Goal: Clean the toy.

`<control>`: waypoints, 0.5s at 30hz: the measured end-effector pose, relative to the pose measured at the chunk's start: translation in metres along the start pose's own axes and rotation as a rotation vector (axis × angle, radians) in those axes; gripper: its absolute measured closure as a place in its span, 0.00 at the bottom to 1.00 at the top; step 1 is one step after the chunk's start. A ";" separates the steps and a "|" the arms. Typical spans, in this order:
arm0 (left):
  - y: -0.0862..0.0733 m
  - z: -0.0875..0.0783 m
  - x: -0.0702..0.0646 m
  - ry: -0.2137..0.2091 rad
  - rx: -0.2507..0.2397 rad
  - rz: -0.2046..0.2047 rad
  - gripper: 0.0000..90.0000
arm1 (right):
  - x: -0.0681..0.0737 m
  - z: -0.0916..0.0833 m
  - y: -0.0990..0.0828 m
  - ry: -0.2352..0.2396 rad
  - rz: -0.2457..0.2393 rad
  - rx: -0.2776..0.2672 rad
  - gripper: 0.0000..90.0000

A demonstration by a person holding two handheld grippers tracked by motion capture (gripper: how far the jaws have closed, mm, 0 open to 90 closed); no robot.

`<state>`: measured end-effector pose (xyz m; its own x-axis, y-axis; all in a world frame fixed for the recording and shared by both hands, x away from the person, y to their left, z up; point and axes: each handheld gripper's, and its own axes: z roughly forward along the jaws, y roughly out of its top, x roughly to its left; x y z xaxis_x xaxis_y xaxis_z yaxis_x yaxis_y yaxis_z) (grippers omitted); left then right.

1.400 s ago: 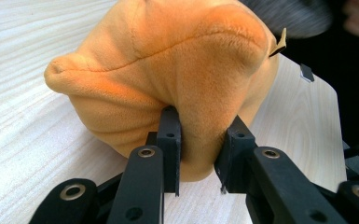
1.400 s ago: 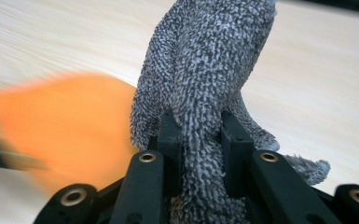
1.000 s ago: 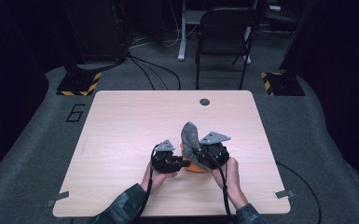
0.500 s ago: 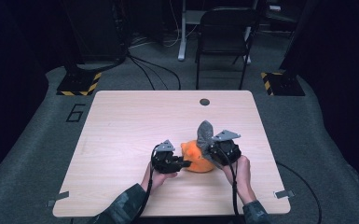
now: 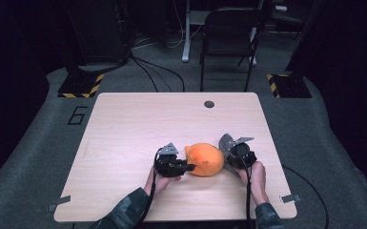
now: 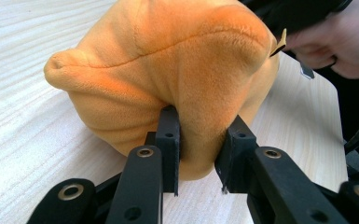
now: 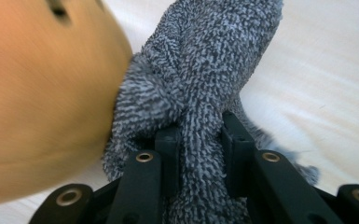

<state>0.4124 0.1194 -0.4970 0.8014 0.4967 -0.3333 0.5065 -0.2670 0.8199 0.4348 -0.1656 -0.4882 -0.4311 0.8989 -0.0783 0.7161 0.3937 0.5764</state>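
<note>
Black jaws on the left gripper [image 5: 187, 167] are pinched onto a fold of the orange plush toy [image 5: 205, 159], you can see the fuzzy fabric squeezed between them in the left gripper view [image 6: 200, 154]. Over on the other side the right gripper [image 5: 229, 155] is clamped on a grey knitted sock [image 7: 205, 93], jaws tight on the cloth. The toy sits on the wooden table [image 5: 138, 124] between both grippers, toward the near edge, and the sock is pressed right up against its side.
</note>
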 end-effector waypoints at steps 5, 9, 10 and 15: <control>0.000 0.000 0.000 -0.002 0.003 0.002 0.80 | 0.001 0.005 0.000 -0.001 -0.023 0.025 0.80; 0.000 0.000 0.001 0.000 0.003 0.005 0.80 | -0.003 -0.009 0.003 -0.044 -0.016 -0.002 0.81; 0.000 0.000 0.001 0.000 0.003 0.005 0.80 | -0.004 -0.020 0.006 -0.058 -0.015 -0.033 0.81; 0.001 -0.001 0.002 -0.003 0.004 0.007 0.80 | 0.006 -0.075 0.021 -0.026 0.008 -0.219 0.81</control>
<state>0.4144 0.1209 -0.4970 0.8059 0.4923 -0.3288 0.5019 -0.2738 0.8204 0.4064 -0.1667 -0.4154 -0.4099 0.9074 -0.0925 0.5819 0.3382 0.7396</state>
